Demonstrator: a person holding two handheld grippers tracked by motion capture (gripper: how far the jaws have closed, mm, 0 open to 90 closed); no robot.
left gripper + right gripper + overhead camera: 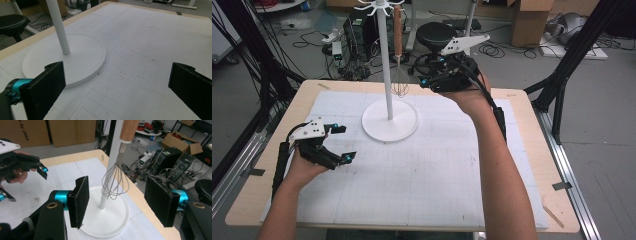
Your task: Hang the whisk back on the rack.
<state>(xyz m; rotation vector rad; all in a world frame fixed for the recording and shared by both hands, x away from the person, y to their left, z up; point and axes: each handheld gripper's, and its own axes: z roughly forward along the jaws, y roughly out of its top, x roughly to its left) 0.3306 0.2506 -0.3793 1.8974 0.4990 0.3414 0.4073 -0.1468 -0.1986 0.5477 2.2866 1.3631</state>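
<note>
Whisk (399, 65) hangs upright from white stand (389, 120) near bench far edge. Right gripper (117, 202) nearer, jaws apart, whisk wires dead ahead between them. Left gripper (336, 144) jaws apart, near-left, idle.

One whisk (399, 80), one stand (389, 75)

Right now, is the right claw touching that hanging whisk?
Apart. In the right gripper view, the right claw is open, and the whisk hangs between its jaws with gaps on both sides.

Gridded mat (427, 170) on wooden table (532, 120)
</note>
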